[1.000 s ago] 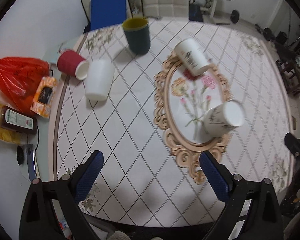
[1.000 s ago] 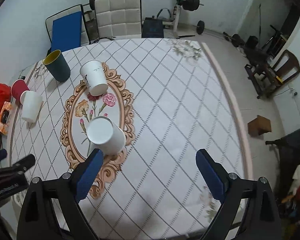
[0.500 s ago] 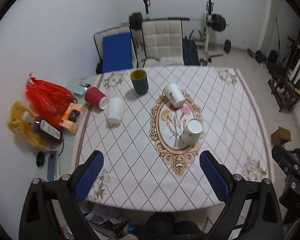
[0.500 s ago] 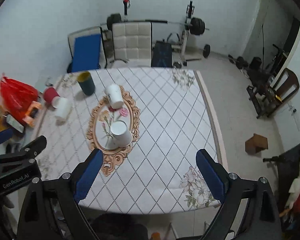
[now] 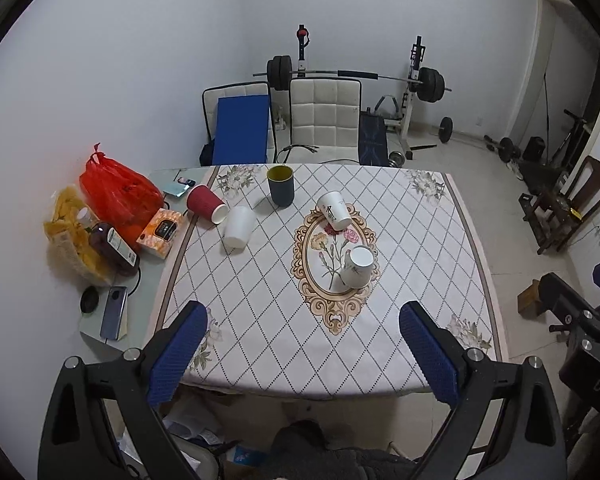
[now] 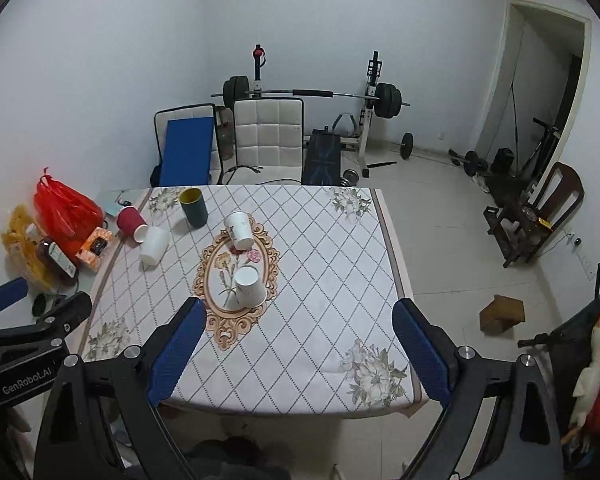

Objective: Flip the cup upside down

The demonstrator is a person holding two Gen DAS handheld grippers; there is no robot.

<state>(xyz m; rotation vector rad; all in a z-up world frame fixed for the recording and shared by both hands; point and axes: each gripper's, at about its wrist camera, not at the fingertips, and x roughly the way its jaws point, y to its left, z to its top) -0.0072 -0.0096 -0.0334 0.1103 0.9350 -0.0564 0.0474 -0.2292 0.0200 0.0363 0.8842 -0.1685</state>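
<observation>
No cup is held: the left gripper (image 5: 303,354) and right gripper (image 6: 296,348) are spread wide, well back from the table (image 5: 260,344). The dark cup (image 5: 281,185) (upright, upper centre of frame) is judged the target; an approach and side grasp are needed next

Both wrist cameras are looking down from high behind the tabletop's (image 5: 400,364) near edge, well back, sharing the whole tabletop (image 6: 320,360) and far wall.
</observation>
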